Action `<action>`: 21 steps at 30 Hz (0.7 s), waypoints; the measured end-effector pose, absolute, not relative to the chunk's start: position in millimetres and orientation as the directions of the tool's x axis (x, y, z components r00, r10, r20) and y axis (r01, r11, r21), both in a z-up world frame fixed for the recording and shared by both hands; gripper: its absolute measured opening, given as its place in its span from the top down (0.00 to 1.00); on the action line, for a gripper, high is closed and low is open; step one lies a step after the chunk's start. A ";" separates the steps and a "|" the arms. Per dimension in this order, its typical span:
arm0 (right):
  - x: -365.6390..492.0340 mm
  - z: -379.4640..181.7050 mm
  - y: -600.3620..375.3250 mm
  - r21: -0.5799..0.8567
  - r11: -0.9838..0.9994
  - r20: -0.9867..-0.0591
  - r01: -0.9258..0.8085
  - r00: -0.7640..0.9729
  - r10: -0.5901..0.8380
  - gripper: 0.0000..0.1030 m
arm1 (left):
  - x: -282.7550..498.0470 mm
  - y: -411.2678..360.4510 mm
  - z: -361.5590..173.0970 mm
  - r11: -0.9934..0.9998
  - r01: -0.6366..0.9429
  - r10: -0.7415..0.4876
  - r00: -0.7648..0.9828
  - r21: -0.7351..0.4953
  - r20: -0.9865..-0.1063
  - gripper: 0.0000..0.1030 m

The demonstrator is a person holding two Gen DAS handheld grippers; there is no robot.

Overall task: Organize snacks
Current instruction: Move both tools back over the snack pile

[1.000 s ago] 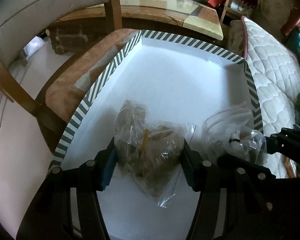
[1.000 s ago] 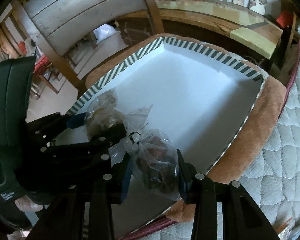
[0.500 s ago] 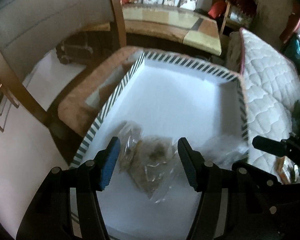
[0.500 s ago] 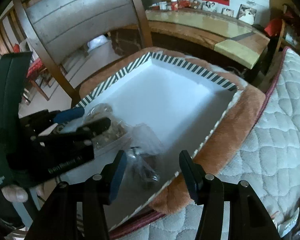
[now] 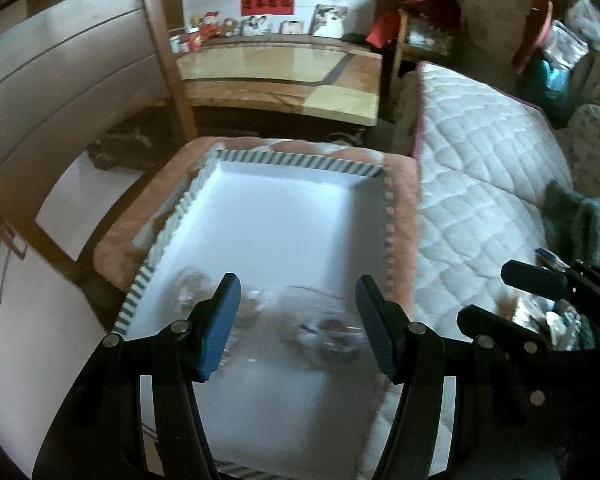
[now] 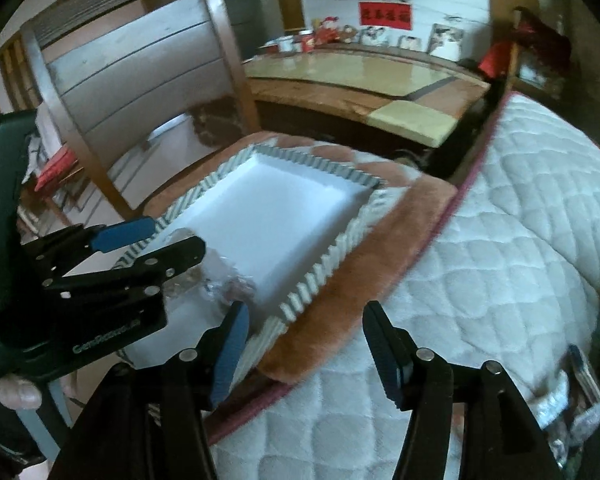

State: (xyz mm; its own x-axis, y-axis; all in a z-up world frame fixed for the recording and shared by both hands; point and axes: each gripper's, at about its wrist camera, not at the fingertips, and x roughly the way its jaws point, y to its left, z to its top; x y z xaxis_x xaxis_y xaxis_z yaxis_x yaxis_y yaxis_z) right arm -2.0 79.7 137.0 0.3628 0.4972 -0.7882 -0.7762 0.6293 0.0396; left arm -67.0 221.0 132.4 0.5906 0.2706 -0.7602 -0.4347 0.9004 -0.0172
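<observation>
Both my grippers are spread wide and empty. Two clear snack bags [image 5: 300, 316] lie in the striped tray's [image 5: 388, 216] near end, at twelve o'clock between my left gripper's [image 5: 296, 324] fingers; my right gripper [image 6: 304, 340] sits over the quilt [image 6: 500, 264], bags at ten o'clock, so left is nearer.

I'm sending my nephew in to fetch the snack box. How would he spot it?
Look beside the quilted white mattress, where a chair has a fuzzy orange-brown cushion. The box sits on that cushion: shallow, open-topped, plain white inside, with clear snack bags at its near end. Only it has a dark-and-white striped rim.
</observation>
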 end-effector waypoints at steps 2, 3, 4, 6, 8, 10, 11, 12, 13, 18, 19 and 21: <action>-0.7 139.5 66.2 0.032 0.651 -0.787 -0.758 0.382 0.484 0.43 | -63.1 206.6 133.4 0.912 -0.409 0.246 0.597 -0.027 -0.764 0.42; 0.4 140.3 58.3 0.032 0.665 -0.788 -0.746 0.391 0.475 0.43 | -60.7 200.2 133.0 0.918 -0.396 0.233 0.598 -0.030 -0.767 0.42; 1.1 140.8 50.9 0.031 0.677 -0.788 -0.735 0.398 0.469 0.43 | -58.5 192.8 133.0 0.924 -0.380 0.218 0.599 -0.033 -0.770 0.42; 2.6 141.7 35.4 0.028 0.699 -0.788 -0.715 0.415 0.455 0.43 | -54.1 177.7 132.7 0.936 -0.349 0.193 0.603 -0.039 -0.774 0.42; 3.2 142.6 19.0 0.015 0.720 -0.787 -0.693 0.437 0.436 0.43 | -49.9 160.7 133.2 0.947 -0.317 0.164 0.607 -0.048 -0.778 0.42; 3.9 143.7 4.6 -0.004 0.739 -0.785 -0.674 0.460 0.415 0.42 | -45.3 146.3 132.5 0.956 -0.287 0.132 0.608 -0.061 -0.783 0.42; 4.4 144.3 -3.5 -0.014 0.749 -0.786 -0.662 0.471 0.401 0.42 | -42.4 138.7 131.8 0.960 -0.272 0.117 0.606 -0.067 -0.787 0.42; 5.4 144.9 -9.8 -0.020 0.757 -0.786 -0.653 0.479 0.392 0.41 | -39.1 131.4 130.9 0.963 -0.258 0.104 0.603 -0.070 -0.791 0.42; 6.3 145.5 -17.0 -0.024 0.765 -0.784 -0.644 0.486 0.385 0.41 | -36.0 122.5 130.0 0.967 -0.245 0.095 0.599 -0.069 -0.795 0.42; 10.5 144.7 -56.7 -0.016 0.805 -0.784 -0.593 0.507 0.357 0.39 | -26.4 91.2 127.1 0.978 -0.195 0.062 0.591 -0.068 -0.804 0.42; 11.6 143.7 -64.8 -0.012 0.813 -0.786 -0.582 0.508 0.352 0.39 | -23.9 85.0 126.4 0.980 -0.186 0.056 0.589 -0.068 -0.806 0.42; 12.7 141.1 -77.6 -0.005 0.825 -0.789 -0.565 0.509 0.344 0.39 | -19.8 75.5 125.1 0.983 -0.171 0.050 0.585 -0.063 -0.809 0.42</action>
